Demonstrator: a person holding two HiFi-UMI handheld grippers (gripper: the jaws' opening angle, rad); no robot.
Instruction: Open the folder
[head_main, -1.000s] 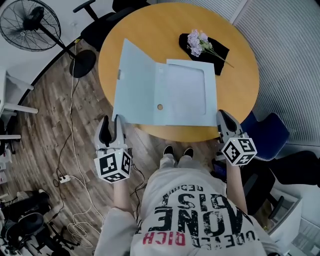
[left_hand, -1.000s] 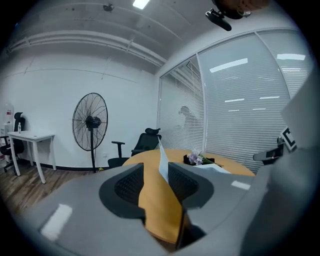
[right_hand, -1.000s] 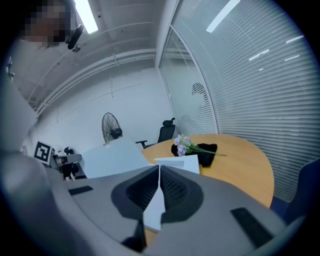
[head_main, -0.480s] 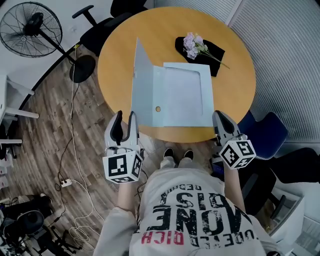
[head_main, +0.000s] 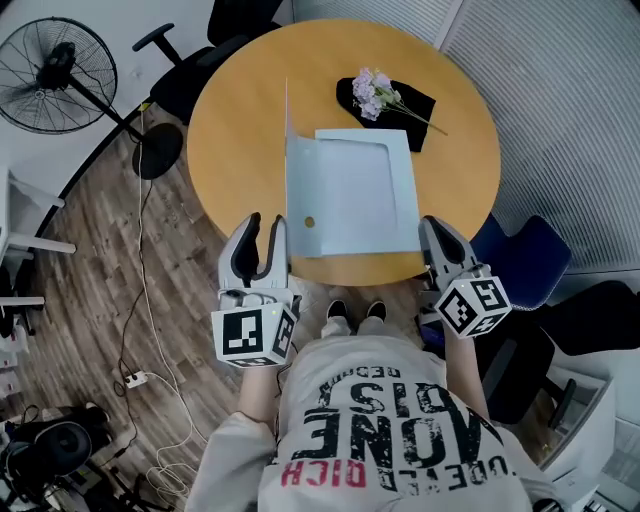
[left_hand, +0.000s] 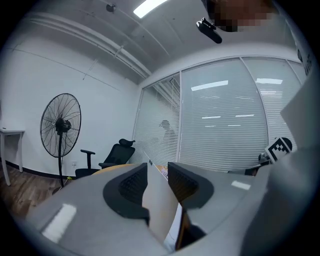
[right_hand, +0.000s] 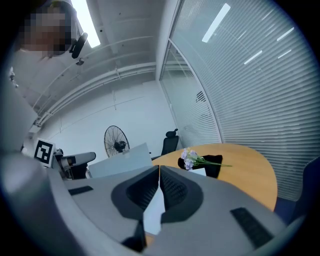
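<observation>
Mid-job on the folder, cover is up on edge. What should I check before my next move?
1. Cover between left gripper fingers: ok.
2. Right gripper clamped on folder's lower sheet: ok.
3. Cover laid flat open: not ok, it stands upright.
4. Bare table left of cover for it to land: ok.
5. Flowers apart from folder: ok.

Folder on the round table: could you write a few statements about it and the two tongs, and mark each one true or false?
1. The cover stands upright. True.
2. The left tongs are empty. False: they hold the cover.
3. The flowers lie inside the folder. False: they lie on a black cloth beyond it.
4. The right tongs grip the folder's near right corner. True.
</observation>
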